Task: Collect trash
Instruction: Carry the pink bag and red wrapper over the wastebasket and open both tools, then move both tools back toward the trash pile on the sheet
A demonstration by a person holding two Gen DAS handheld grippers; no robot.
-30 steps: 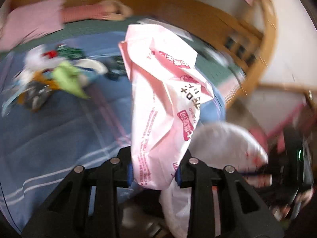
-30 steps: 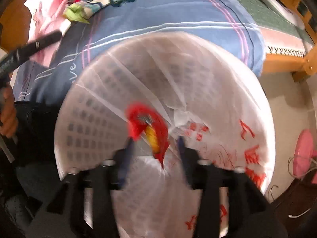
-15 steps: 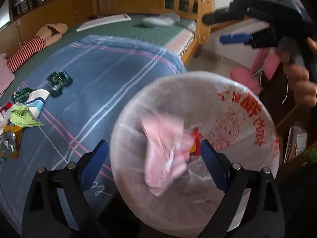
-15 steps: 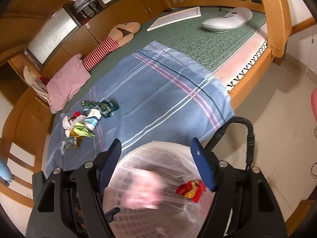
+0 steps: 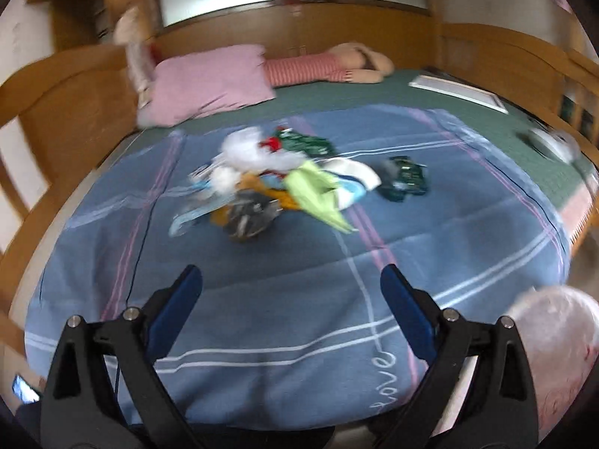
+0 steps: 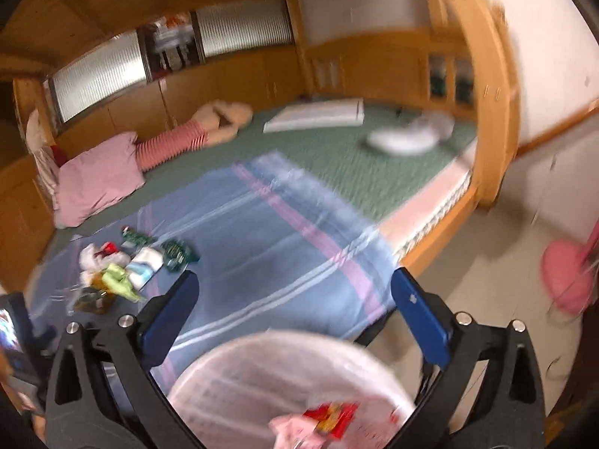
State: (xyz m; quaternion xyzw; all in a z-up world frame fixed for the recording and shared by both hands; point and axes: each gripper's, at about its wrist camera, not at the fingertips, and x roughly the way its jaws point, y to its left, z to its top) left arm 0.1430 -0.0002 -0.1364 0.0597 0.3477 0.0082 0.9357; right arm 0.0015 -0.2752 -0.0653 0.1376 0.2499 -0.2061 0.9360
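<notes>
A pile of trash (image 5: 269, 183) lies on the blue striped blanket (image 5: 299, 318): white tissue, a green wrapper, dark foil packets. It also shows small in the right wrist view (image 6: 123, 273). The white-lined trash bin (image 6: 262, 381) stands at the bed's near edge, holding a red wrapper (image 6: 329, 417) and a pink bag (image 6: 295, 430). Its rim shows in the left wrist view (image 5: 554, 318). My left gripper (image 5: 292, 284) is open and empty above the blanket, facing the pile. My right gripper (image 6: 294, 288) is open and empty above the bin.
A pink pillow (image 5: 209, 82) and a striped plush toy (image 5: 329, 65) lie at the head of the wooden bed. A white board (image 6: 318, 116) and a white object (image 6: 408, 134) lie on the green mattress. A pink fan (image 6: 565, 277) stands on the floor.
The left gripper let go of the pink bag into the bin and swung back to face the trash pile. The right gripper dropped the red wrapper, opened and rose above the bin.
</notes>
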